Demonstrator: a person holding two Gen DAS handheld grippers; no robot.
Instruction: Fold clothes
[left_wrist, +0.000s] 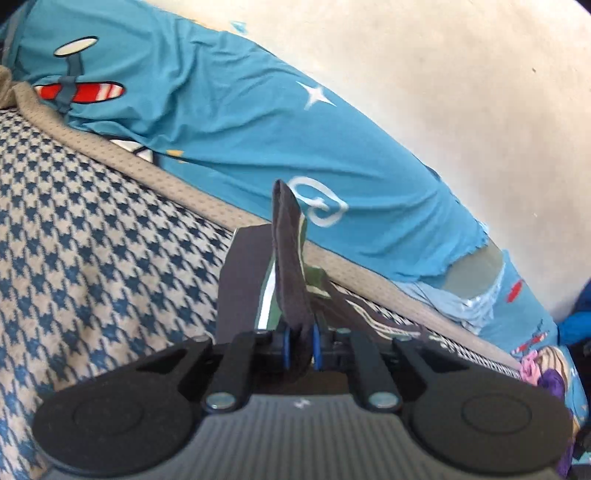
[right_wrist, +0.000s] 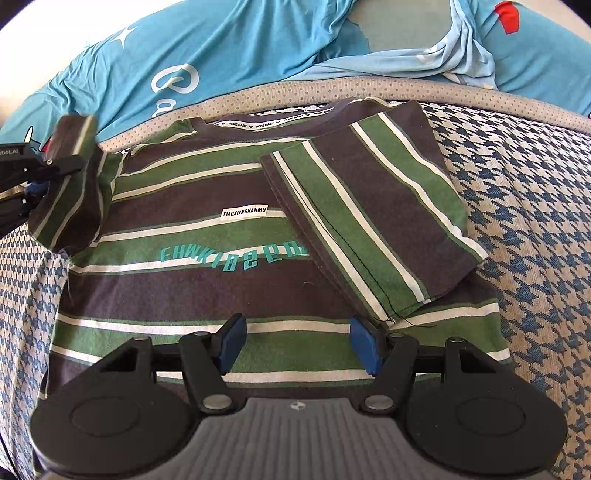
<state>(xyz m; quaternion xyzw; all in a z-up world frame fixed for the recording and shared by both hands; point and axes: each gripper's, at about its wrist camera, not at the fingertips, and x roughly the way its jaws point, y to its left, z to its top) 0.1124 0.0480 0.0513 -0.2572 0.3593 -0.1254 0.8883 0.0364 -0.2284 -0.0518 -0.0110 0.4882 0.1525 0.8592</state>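
Striped T-shirt (right_wrist: 229, 236) lies near the bed's (right_wrist: 535, 192) far edge, left gripper (left_wrist: 300, 349) pinching its unfolded sleeve (right_wrist: 70, 206), right gripper (right_wrist: 297, 345) spread above the hem; fold that sleeve across flat, matching the other.

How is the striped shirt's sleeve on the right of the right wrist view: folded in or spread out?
Folded in: that sleeve lies diagonally across the striped shirt, hem and stitching showing over the chest.

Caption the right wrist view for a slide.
Open right hand-held gripper above a striped T-shirt, one sleeve folded in, left hand-held gripper pinching the other.
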